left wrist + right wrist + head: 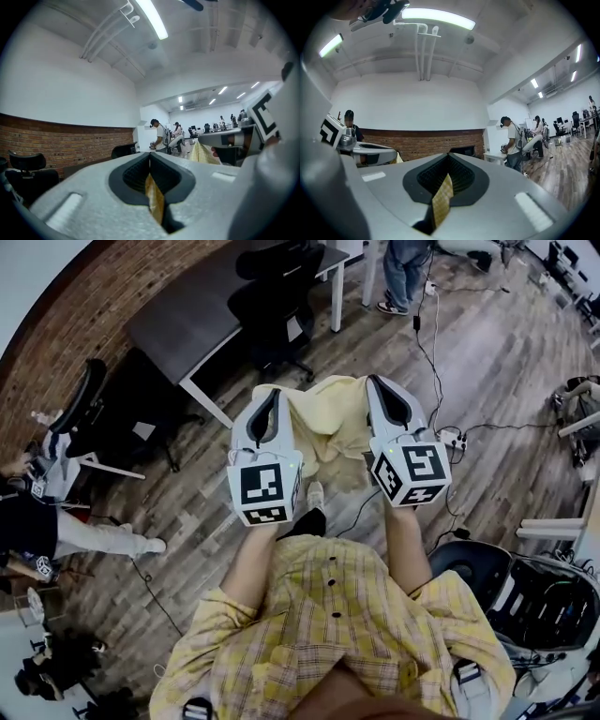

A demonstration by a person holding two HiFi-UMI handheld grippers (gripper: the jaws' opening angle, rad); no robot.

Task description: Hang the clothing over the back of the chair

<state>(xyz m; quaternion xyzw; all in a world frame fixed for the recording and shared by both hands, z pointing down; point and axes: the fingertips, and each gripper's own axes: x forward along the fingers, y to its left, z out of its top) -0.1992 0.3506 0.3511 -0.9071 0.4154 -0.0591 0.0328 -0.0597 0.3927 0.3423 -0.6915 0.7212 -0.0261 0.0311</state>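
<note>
A pale yellow garment (323, 423) is stretched between my two grippers, held up in the air above the wood floor. My left gripper (271, 397) is shut on its left edge; in the left gripper view a strip of yellow cloth (155, 200) is pinched between the closed jaws (150, 158). My right gripper (381, 382) is shut on the right edge, where checked yellow fabric (441, 200) sits in its closed jaws (449, 159). A black office chair (277, 307) stands beyond the garment, at the dark table.
A dark table (187, 320) with white legs runs along the brick wall. A second black chair (81, 399) stands at the left near a seated person (56, 532). Cables (427, 345) and a power strip (454, 439) lie on the floor. Another person (403, 273) stands far off.
</note>
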